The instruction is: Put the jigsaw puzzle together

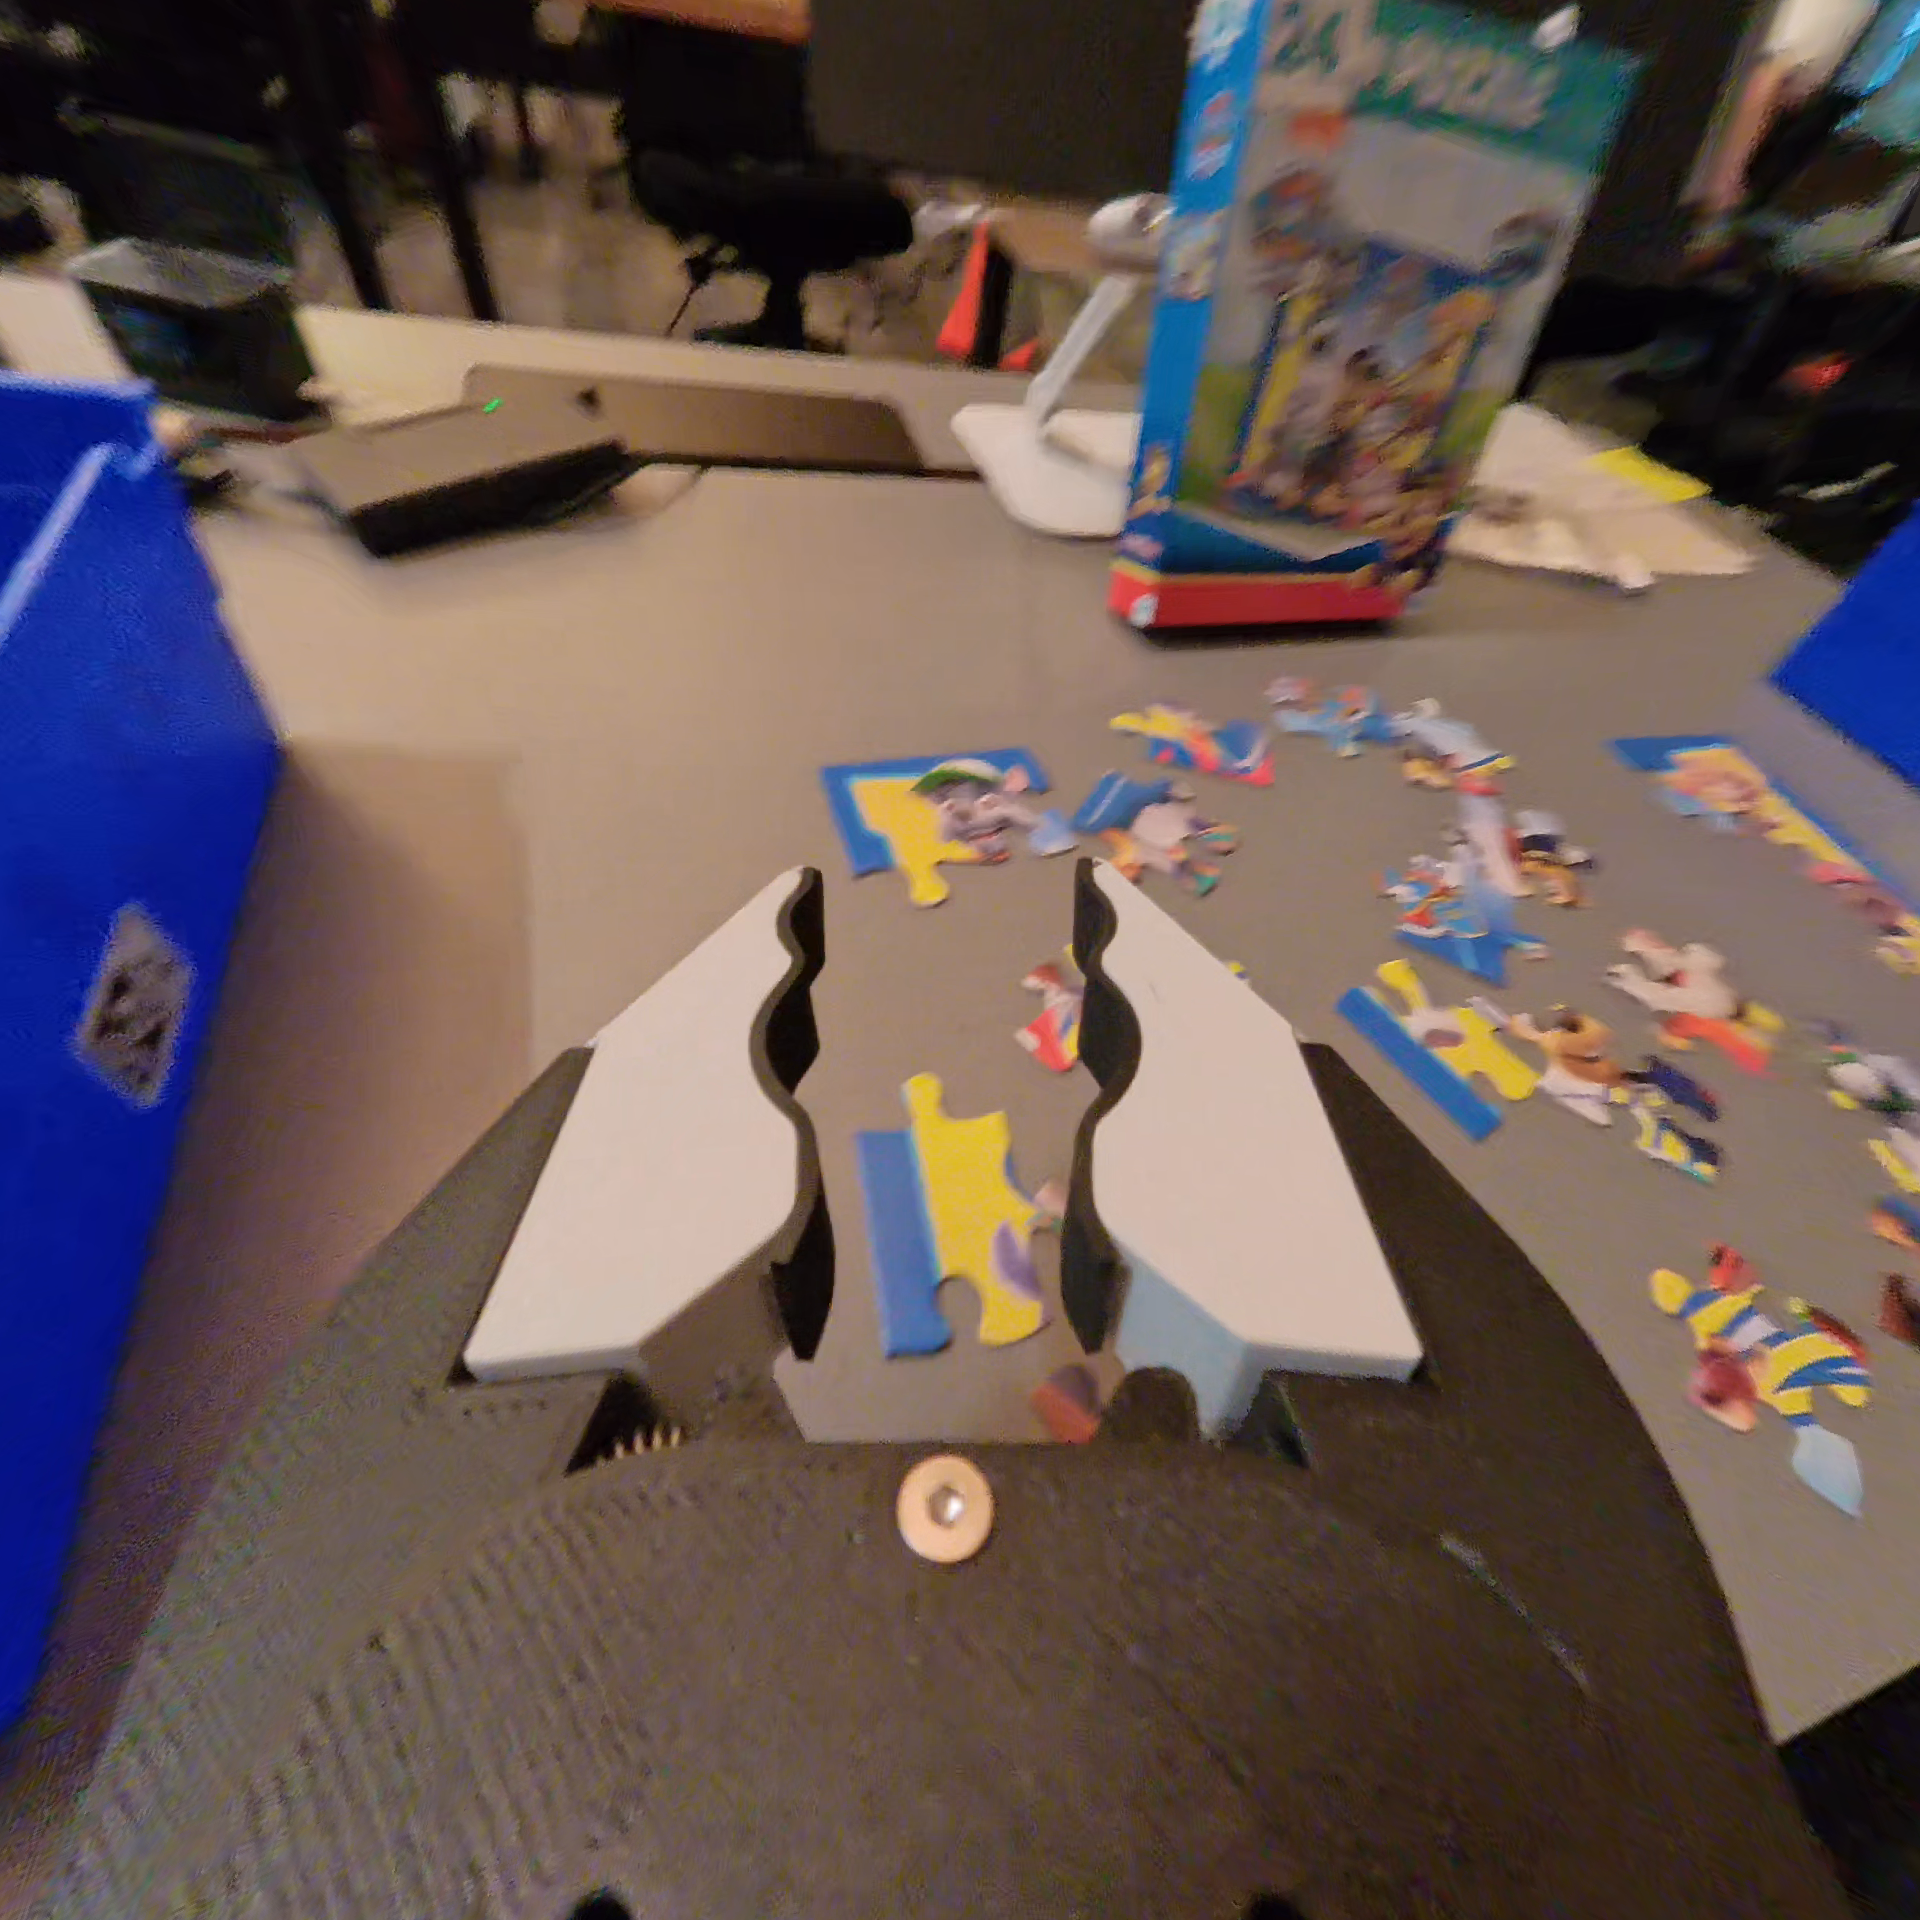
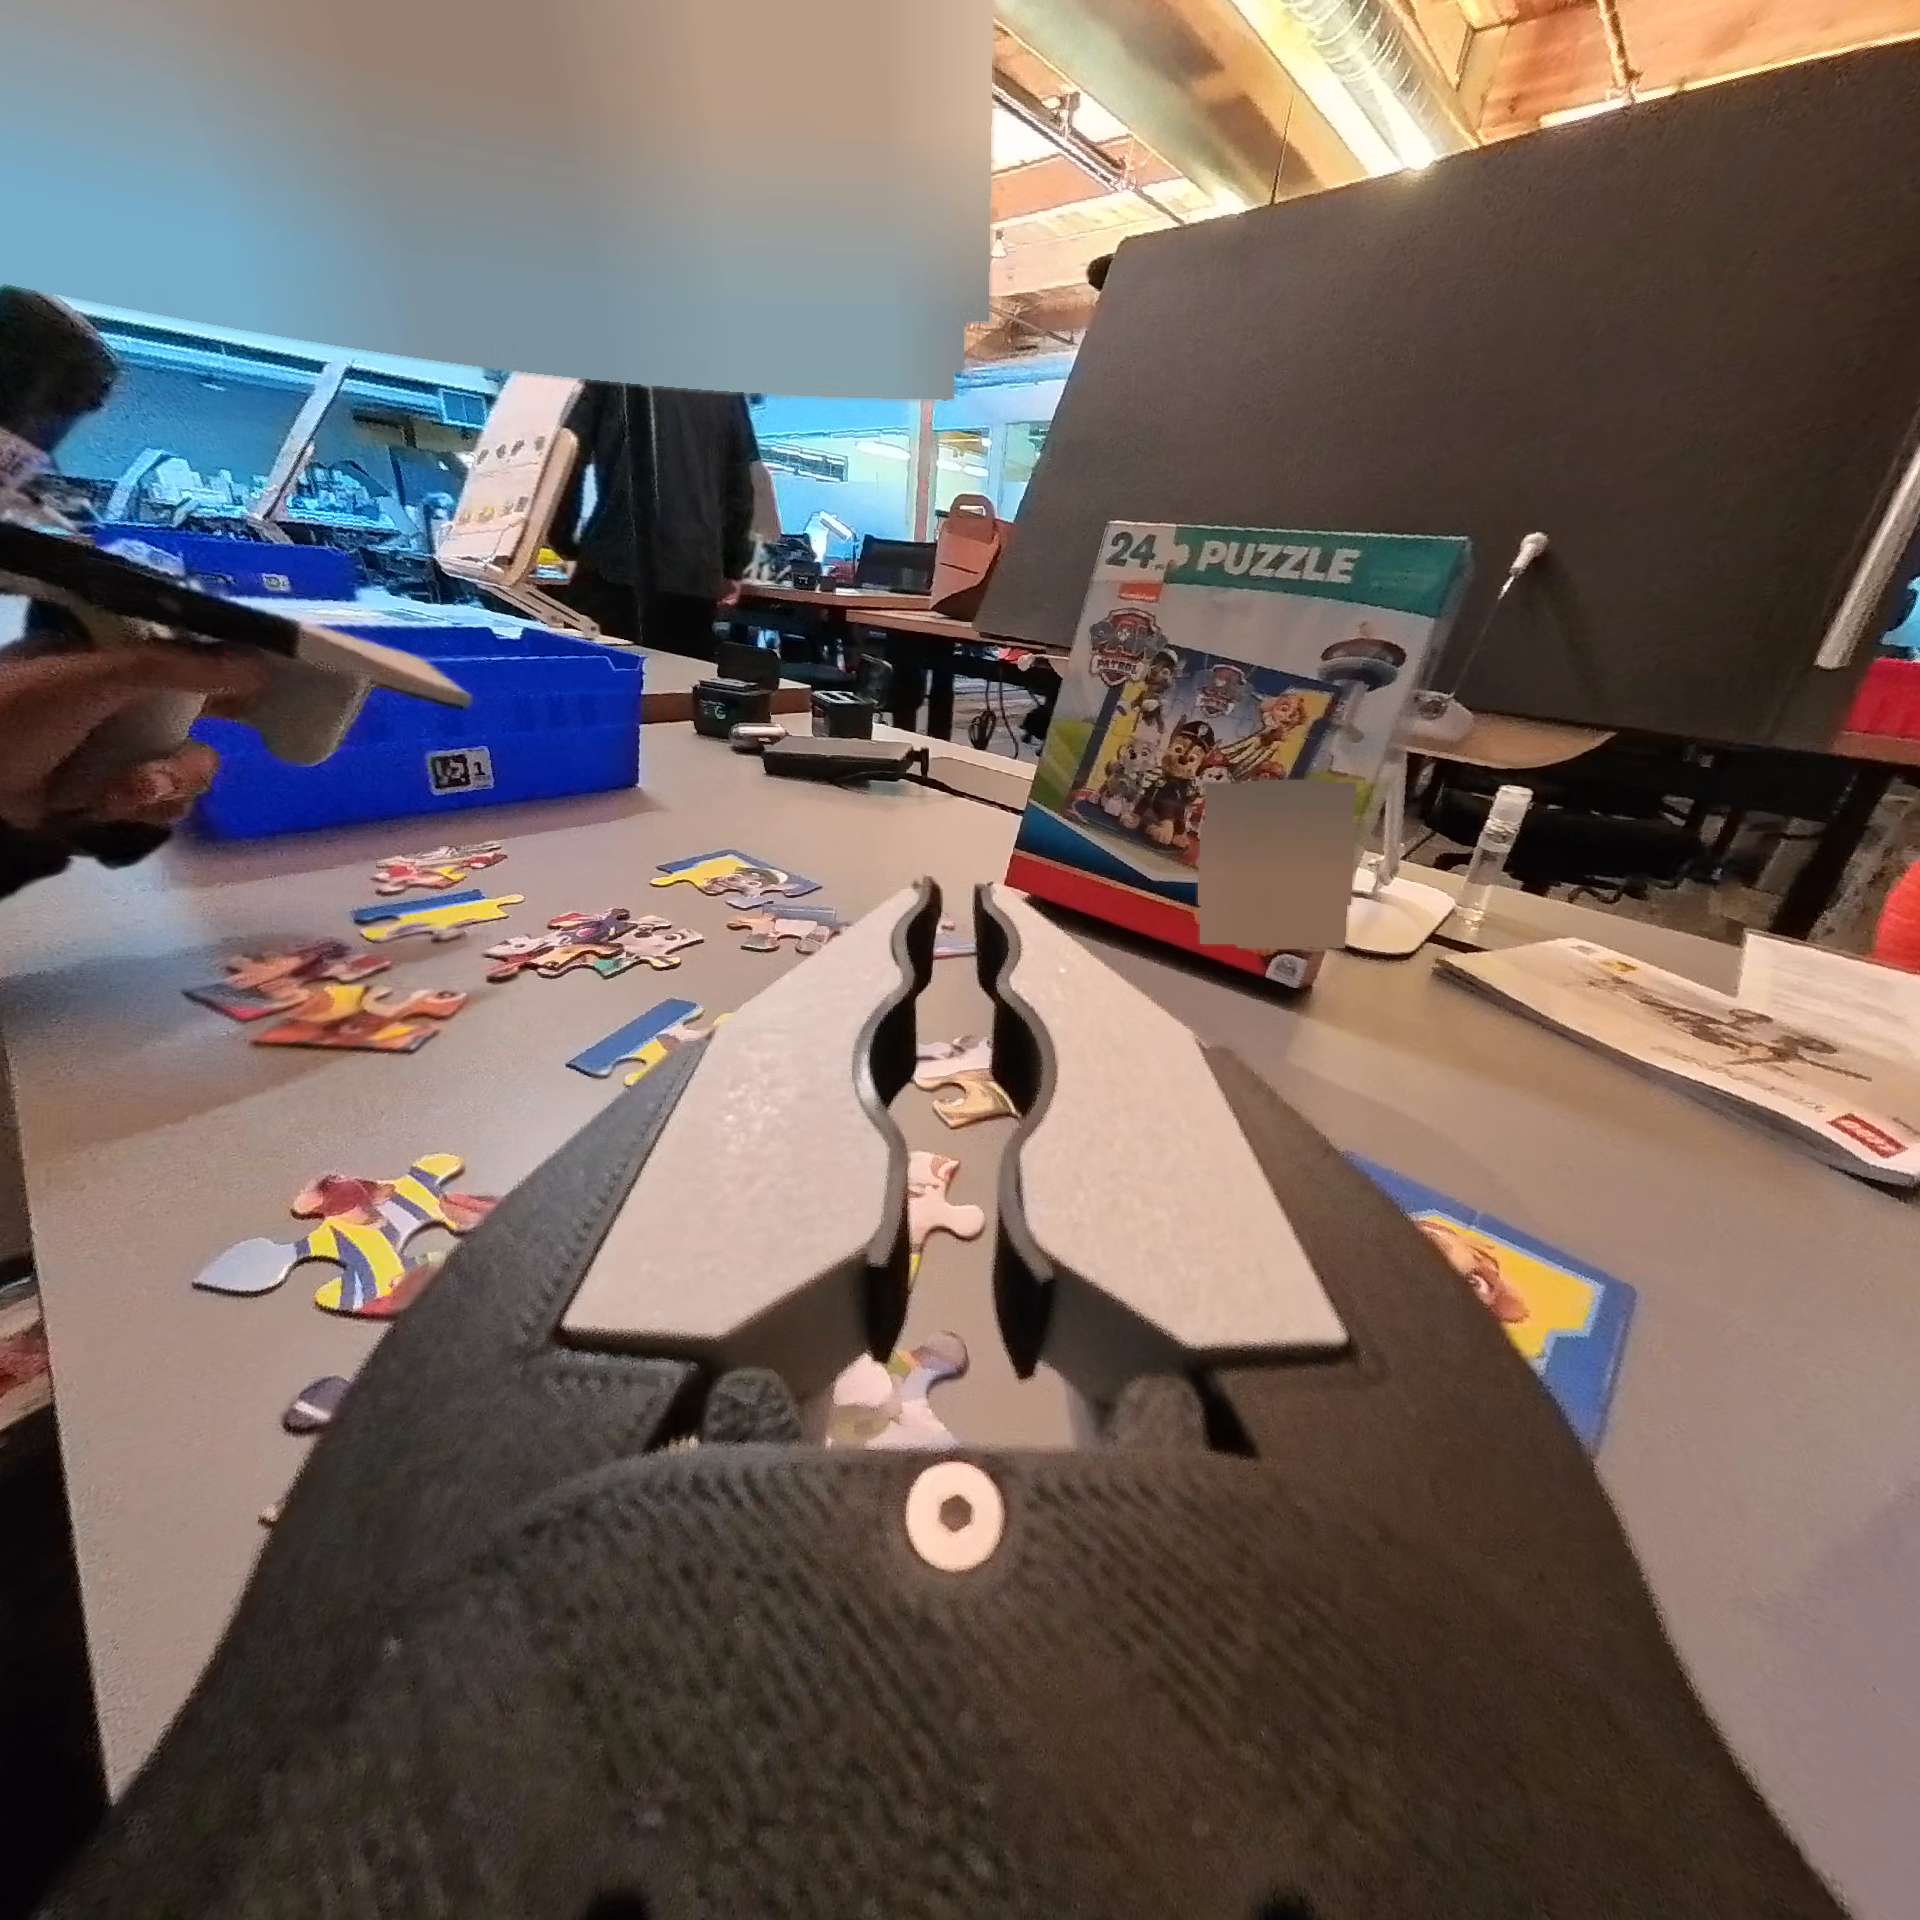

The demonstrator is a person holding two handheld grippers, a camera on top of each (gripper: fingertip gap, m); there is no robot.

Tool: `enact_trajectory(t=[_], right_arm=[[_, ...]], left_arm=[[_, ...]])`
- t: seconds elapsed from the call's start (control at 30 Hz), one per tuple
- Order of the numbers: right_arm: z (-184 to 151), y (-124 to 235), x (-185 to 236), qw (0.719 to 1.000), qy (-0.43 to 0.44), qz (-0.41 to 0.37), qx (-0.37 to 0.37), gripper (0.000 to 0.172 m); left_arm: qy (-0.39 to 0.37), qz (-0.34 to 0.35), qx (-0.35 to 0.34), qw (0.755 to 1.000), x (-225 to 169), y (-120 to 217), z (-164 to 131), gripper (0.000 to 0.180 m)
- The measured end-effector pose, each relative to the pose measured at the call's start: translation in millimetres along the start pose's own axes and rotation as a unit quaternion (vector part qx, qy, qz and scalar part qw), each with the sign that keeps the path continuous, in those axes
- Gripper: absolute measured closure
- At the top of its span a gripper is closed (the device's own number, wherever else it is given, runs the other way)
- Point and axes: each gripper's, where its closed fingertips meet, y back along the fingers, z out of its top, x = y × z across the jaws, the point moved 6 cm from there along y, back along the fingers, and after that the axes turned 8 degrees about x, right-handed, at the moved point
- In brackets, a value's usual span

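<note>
the left gripper hovers over the grey surface with its jaws spread wide and nothing between them; a blue-and-yellow cardboard puzzle edge piece lies flat on the surface below the gap, untouched. a blue-bordered corner piece with a cartoon animal lies just beyond the fingertips, and more loose colourful puzzle pieces are scattered to the right. a tall printed cardboard puzzle box stands upright farther back, and a blue plastic bin sits at the left.

the right gripper has its jaws nearly closed, a narrow slit showing between the tips, and they grip nothing. small white-and-tan puzzle pieces lie on the surface beneath them. a paper booklet lies to the right.
</note>
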Motion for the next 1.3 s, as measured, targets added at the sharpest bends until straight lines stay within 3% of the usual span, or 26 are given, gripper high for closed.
enact_trajectory(t=[0.23, 0.53, 0.87, 1.2, 1.3], right_arm=[[-1, -1, -2, 1.000, -0.005, -0.003, 0.004, 0.167], [-4, -5, -4, 0.999, 0.011, -0.020, 0.023, 0.167], [-5, -7, -1, 0.999, 0.024, -0.019, 0.030, 0.167], [-3, -4, -1, 1.000, 0.018, -0.016, 0.019, 0.167], [-3, -4, -2, 1.000, 0.014, -0.015, 0.017, 0.167]], left_arm=[[0.020, 0.023, 0.108, 0.994, 22, -5, -22, 0.130], [-0.003, 0.009, 0.121, 0.993, 19, -1, -28, 0.142], [-0.013, 0.001, 0.059, 0.998, 19, 31, -6, 0.149], [-0.080, -0.093, 0.110, 0.986, -36, 13, -15, 0.153], [-0.069, -0.172, 0.105, 0.977, -66, 9, -16, 0.152]])
